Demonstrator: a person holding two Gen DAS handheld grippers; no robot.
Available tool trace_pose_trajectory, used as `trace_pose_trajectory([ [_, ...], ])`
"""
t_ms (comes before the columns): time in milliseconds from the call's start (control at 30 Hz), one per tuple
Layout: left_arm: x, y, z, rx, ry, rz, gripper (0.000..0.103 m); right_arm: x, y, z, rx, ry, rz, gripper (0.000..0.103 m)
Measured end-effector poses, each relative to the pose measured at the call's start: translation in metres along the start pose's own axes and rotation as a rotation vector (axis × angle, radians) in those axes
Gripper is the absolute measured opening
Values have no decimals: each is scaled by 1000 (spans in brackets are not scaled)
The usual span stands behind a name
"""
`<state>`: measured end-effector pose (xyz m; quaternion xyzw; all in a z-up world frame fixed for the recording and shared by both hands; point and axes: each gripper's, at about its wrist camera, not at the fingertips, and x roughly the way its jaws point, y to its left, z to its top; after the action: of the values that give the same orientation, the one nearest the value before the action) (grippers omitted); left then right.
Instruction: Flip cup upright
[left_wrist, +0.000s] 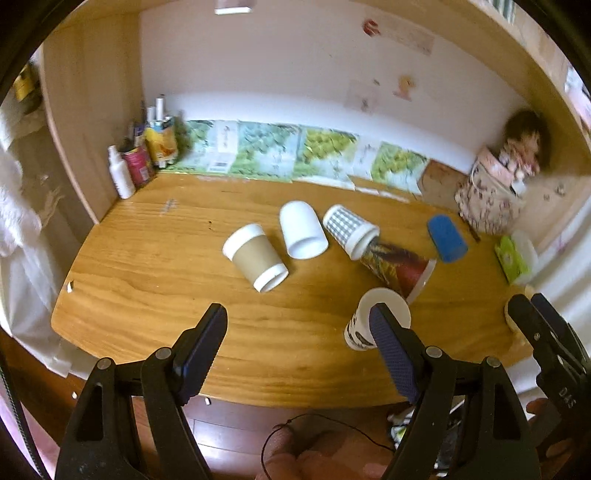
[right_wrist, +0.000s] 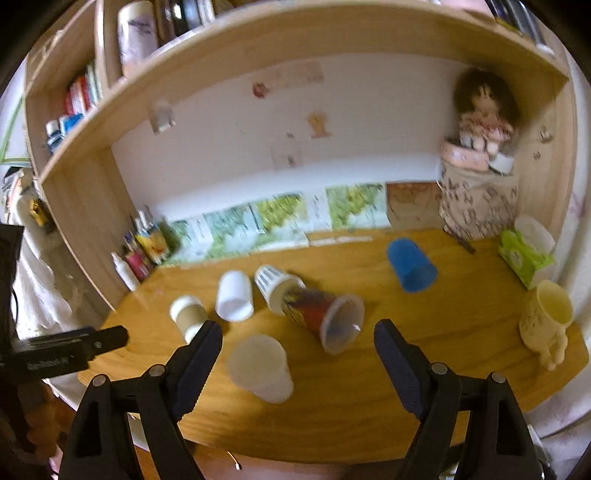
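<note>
While both grippers, left gripper (left_wrist: 299, 328) and right gripper (right_wrist: 298, 345), are hanging wide and empty, the light, crushable red printed paper cup (right_wrist: 321, 310) is lying sideways, probably touching the checked white cup (right_wrist: 275, 286); grip mid-wall gently.

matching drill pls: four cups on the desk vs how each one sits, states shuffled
Cups:
1. brown-sleeved white paper cup
2. blue plastic cup
3. pale yellow mug with legs
4. grey-checked white cup

States:
A. upright, mouth up
B. upside down on its rim
C. on its side, apart from the others
D. on its side, mouth over the tip of the red patterned cup

Pairs: 1-C, 2-B, 3-A, 4-D
</note>
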<state>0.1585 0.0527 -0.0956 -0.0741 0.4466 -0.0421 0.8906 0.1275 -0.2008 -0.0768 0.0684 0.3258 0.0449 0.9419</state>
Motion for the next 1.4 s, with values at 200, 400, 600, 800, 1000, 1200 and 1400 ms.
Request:
trace_pose_trajectory([
  [200, -42, 3, 2, -90, -109, -45, 90, -15, 6, 13, 45, 22, -11, 87],
  [400, -85, -7, -9, -88, -283, 28, 102, -48, 8, 11, 38, 28, -22, 87],
  [600, -106, -18, -20, -54, -330, 38, 102, -77, 13, 2, 26, 35, -1, 103],
  [800, -124, -33, -39, -6, -404, 47, 103, -110, 16, -9, 23, -51, -13, 103],
  [1000, -135, -44, -54, 35, -482, 74, 103, -137, 12, -20, 46, -169, -63, 103],
  [1200, -139, -51, -58, 53, -521, 67, 103, -149, 11, -26, 47, -222, -83, 103],
  [1400, -140, -54, -60, 45, -543, 60, 103, -156, 13, -27, 19, -245, -108, 103],
])
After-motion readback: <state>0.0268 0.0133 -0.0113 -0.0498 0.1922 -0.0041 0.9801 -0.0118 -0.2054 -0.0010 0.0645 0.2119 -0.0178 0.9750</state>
